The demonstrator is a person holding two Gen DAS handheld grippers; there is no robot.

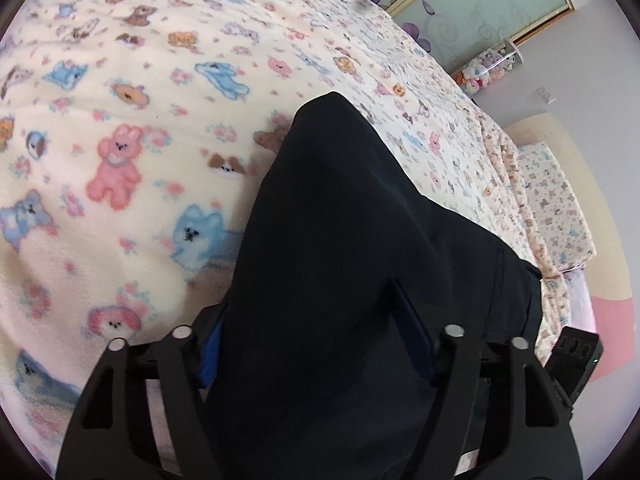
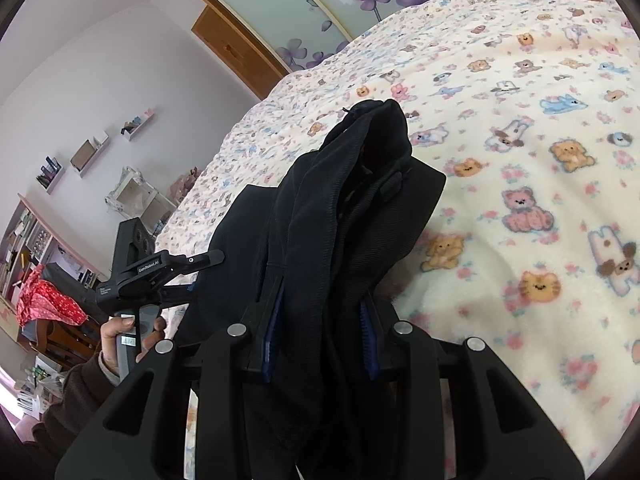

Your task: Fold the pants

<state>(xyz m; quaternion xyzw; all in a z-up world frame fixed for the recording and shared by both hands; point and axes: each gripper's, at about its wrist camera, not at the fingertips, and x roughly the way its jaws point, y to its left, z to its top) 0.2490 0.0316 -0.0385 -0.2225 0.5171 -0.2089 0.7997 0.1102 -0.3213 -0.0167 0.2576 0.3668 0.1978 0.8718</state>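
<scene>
Both claws pinch the dark navy ribbed-fabric pants [image 1: 340, 240], lifted above the cream fleece blanket printed with cartoon animals [image 1: 120, 140] on the bed; the left claw [image 1: 316, 344] grips one edge, the right claw [image 2: 320, 340] a bunched waistband, probably to carry the cloth over for a fold

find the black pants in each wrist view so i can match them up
Left wrist: black pants fill the lower centre, clamped in the left tool.
Right wrist: pants bunched at centre, clamped in the right tool.
Shared landmark: the cartoon-animal blanket beneath.
</scene>
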